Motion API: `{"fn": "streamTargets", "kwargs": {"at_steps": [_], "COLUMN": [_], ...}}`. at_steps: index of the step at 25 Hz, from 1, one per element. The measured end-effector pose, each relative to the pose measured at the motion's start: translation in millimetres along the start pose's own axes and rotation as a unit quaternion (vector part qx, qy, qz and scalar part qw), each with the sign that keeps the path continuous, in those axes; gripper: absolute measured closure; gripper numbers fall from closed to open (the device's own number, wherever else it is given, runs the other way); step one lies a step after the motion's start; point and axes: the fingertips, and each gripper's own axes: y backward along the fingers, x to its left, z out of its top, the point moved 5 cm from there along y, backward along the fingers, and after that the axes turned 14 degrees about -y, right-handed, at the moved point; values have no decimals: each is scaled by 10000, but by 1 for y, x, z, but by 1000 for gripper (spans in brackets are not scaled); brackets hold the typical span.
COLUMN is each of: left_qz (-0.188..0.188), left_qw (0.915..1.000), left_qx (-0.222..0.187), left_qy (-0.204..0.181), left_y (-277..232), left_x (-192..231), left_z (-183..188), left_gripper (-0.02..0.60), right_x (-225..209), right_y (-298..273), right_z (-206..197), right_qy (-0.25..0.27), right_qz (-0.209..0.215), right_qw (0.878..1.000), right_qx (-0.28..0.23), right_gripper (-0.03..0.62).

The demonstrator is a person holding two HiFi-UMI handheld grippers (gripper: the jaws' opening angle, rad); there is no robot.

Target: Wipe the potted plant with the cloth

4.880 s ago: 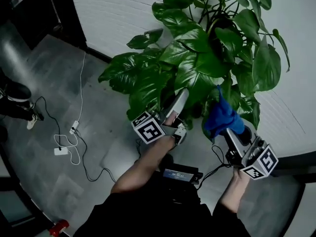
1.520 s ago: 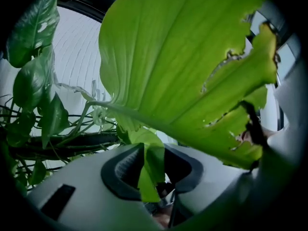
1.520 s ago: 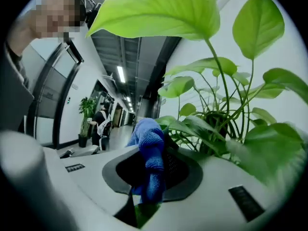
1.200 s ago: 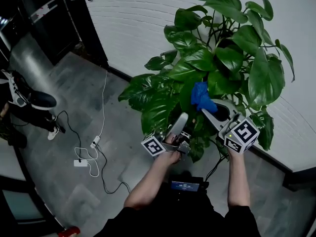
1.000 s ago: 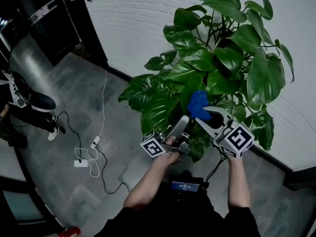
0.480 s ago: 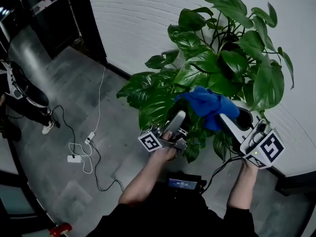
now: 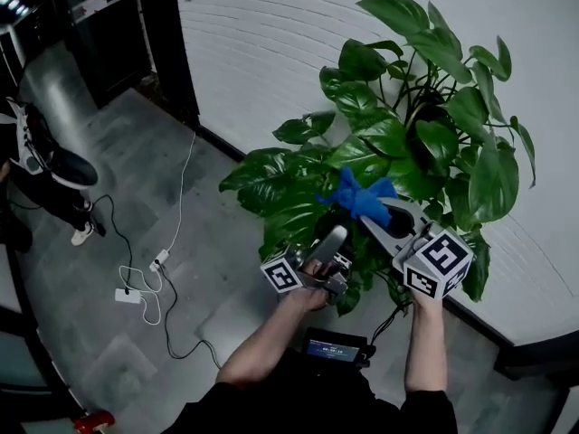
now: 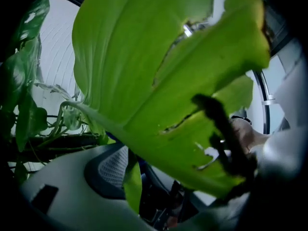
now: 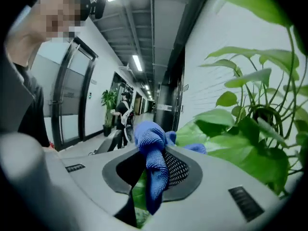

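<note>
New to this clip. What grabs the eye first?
First, the big potted plant with broad green leaves, standing against the white brick wall at the upper right of the head view. Next, the bright blue cloth pinched in the right gripper, held against the leaves at the plant's middle. A white cable trails across the grey floor at the left.

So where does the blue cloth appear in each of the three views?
Head view: cloth right of centre, against the potted plant.
Left gripper view: cannot be made out; one large leaf fills it.
Right gripper view: centre, clamped between the jaws.
Shared landmark: the potted plant by the white wall.
</note>
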Motion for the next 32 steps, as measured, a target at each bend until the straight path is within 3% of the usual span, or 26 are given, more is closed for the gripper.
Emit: {"fn": "streamTargets", "kwargs": {"at_steps": [5, 12, 14, 17, 21, 27, 32], "left_qz": [-20, 97, 155, 201, 109, 87, 111], "left_qw": [9998, 9995, 9990, 9984, 9986, 9970, 9963], "left_qx": [-133, -95, -80, 98, 318, 511, 584], "left_qy": [163, 296, 407, 513, 414, 568, 620], "left_y": [13, 13, 20, 25, 15, 19, 18], "left_x": [-12, -13, -12, -21, -20, -7, -6], "left_z": [16, 25, 25, 12, 10, -5, -7], "left_gripper": [250, 247, 247, 247, 247, 247, 247], "right_x": [34, 60, 66, 71, 55, 25, 11], "right_y": [0, 15, 26, 71, 98, 84, 57], "right_z": [-33, -66, -68, -42, -10, -26, -36], "right_qy": [-687, -1643, -1698, -1576, -1297, -1300, -1297], "right_qz": [399, 581, 445, 34, -310, -825, -1014], "right_qw": [9964, 9833, 9821, 9782, 9723, 9649, 9684], "right_qx": [-297, -519, -677, -1351, -1918, -2128, -1871], "right_gripper": [502, 502, 502, 502, 502, 502, 500]}}
